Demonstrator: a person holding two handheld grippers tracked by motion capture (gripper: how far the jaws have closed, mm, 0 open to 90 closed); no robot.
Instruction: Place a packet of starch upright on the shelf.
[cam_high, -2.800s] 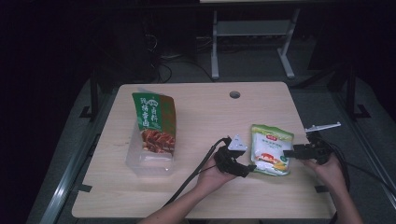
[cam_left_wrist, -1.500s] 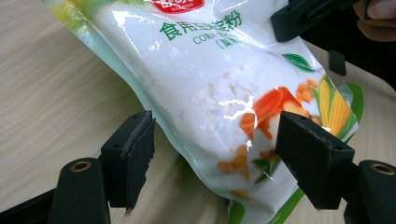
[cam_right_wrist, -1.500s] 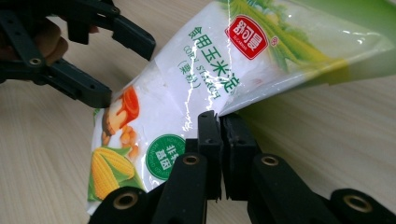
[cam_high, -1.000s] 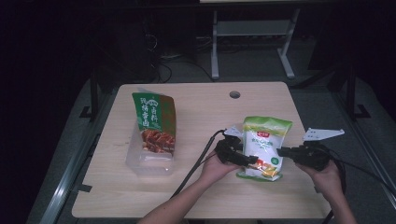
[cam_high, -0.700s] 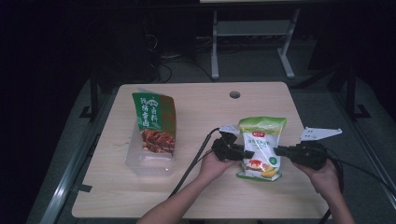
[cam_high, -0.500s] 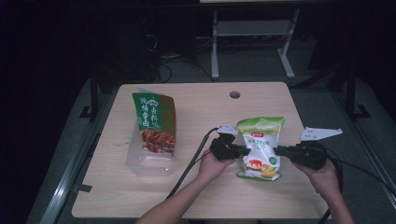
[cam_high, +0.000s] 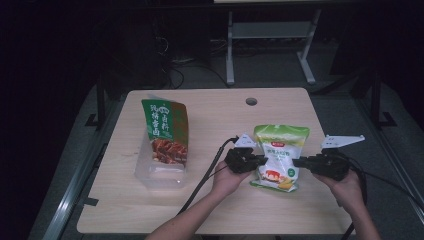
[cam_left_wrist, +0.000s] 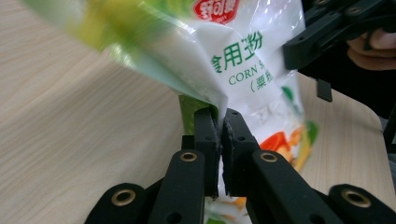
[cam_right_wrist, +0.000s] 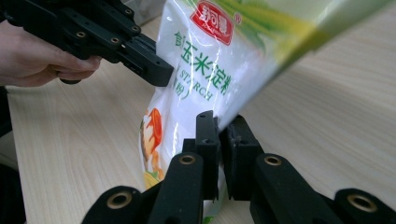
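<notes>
Both claws are pinched tight on one thing. Left gripper (cam_high: 257, 161) has just snapped its jaws closed on the left edge of the white and green plastic bag of corn starch (cam_high: 279, 159), and you can see the thin edge squeezed between the two black jaws in the left gripper view (cam_left_wrist: 219, 140). Right gripper (cam_high: 300, 162) bites the other edge of the same bag (cam_right_wrist: 205, 70), though its jaws have just been easing apart a little.

So the bag hangs right between the two claws. It stands up tall, with its green top tipped toward the far side of the pale wooden table (cam_high: 210, 115) and its bottom resting near the front edge. Its long side runs up and down, and the claws come at it from the left and the right, level with each other. Each one is as near as the other.

Well apart to the left sits a clear plastic box (cam_high: 160, 172), and a green and brown snack bag (cam_high: 165, 127) stands in it. My guess is the next move carries the corn starch bag over that way, so the left claw would lead.
</notes>
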